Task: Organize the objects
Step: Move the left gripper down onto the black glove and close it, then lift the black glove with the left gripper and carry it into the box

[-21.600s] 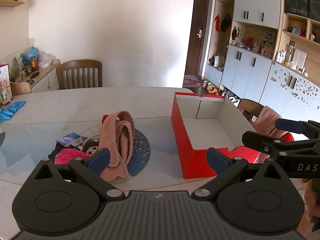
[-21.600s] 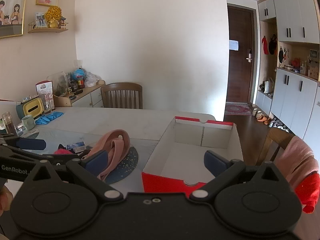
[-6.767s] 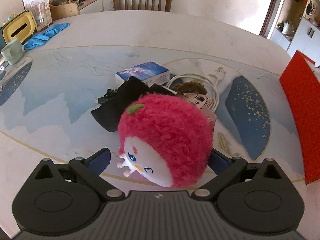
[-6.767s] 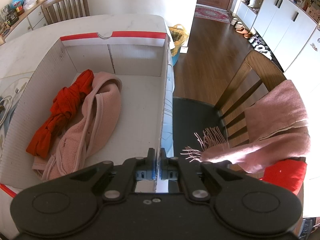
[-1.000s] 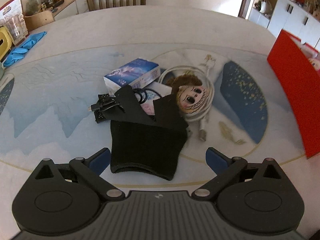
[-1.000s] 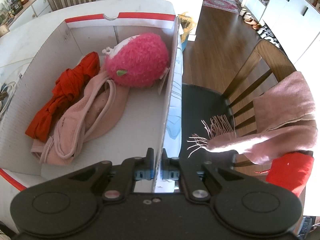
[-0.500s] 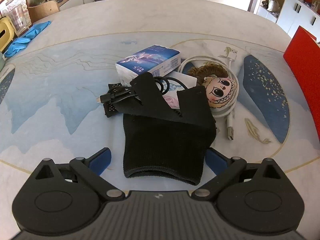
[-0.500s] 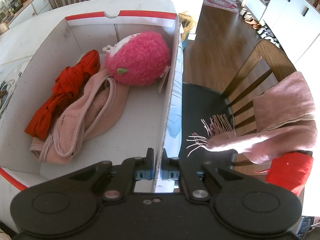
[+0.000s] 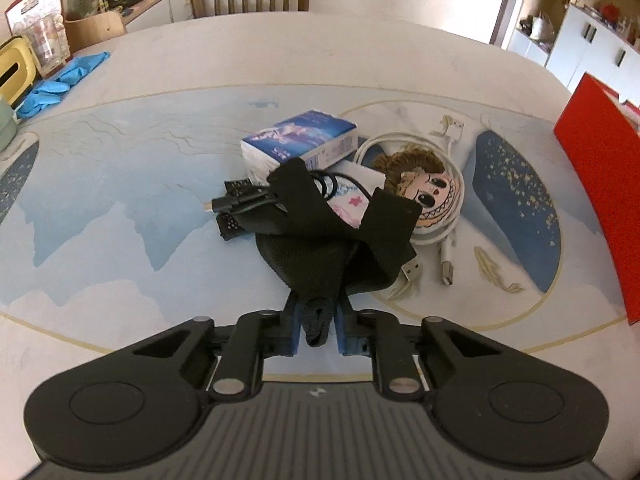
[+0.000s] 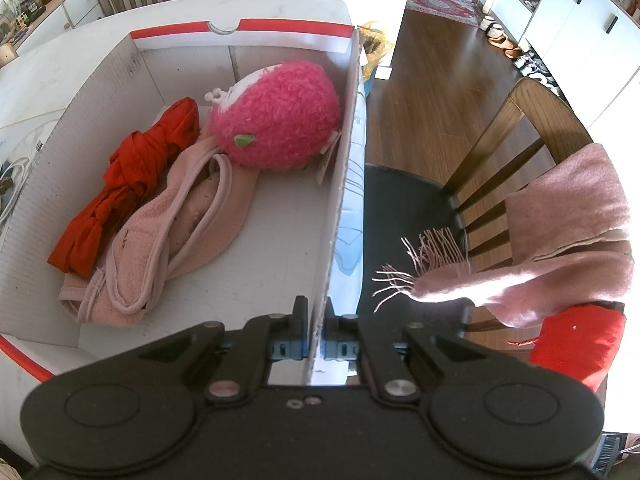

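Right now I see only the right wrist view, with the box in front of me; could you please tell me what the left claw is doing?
Observer: The left claw is closing its jaws on the near edge of a black cloth; the cloth is between them.
Operator: Thank you. Is anything touching that cloth?
Observer: A black cable rests at its far left corner, so it might drag along.
Operator: What else is on the table there?
Observer: A tissue pack, a doll and a coiled white cable lie just beyond the cloth.
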Available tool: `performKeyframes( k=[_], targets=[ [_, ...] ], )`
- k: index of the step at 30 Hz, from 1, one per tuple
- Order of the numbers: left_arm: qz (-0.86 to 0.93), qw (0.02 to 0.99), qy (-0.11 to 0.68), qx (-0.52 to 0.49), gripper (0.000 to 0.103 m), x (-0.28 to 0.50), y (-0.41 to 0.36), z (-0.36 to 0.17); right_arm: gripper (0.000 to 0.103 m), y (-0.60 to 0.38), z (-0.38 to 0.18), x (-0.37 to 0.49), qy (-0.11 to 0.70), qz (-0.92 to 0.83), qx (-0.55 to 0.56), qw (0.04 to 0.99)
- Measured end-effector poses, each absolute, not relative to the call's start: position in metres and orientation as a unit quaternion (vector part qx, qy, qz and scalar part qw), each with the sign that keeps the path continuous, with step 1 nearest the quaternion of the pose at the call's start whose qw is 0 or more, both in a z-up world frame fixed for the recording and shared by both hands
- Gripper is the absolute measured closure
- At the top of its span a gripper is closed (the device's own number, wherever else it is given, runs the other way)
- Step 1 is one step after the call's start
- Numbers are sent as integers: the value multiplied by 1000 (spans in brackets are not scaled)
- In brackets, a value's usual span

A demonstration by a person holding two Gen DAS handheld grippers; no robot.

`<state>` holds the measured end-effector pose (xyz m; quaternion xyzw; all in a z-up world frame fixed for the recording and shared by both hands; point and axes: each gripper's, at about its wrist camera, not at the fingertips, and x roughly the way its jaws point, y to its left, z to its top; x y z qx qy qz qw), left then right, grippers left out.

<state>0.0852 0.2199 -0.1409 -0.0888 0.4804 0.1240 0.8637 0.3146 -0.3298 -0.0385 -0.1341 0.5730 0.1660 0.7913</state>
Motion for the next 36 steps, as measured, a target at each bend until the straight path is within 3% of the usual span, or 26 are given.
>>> performKeyframes(
  k=[21, 36],
  targets=[
    [49, 889, 432, -141, 93, 77, 192, -54, 99, -330, -38, 314, 572, 166, -132, 793],
    [-108, 906, 400, -82, 93, 145, 86, -16, 98, -329, -38, 313, 571, 168, -130, 793]
  ],
)
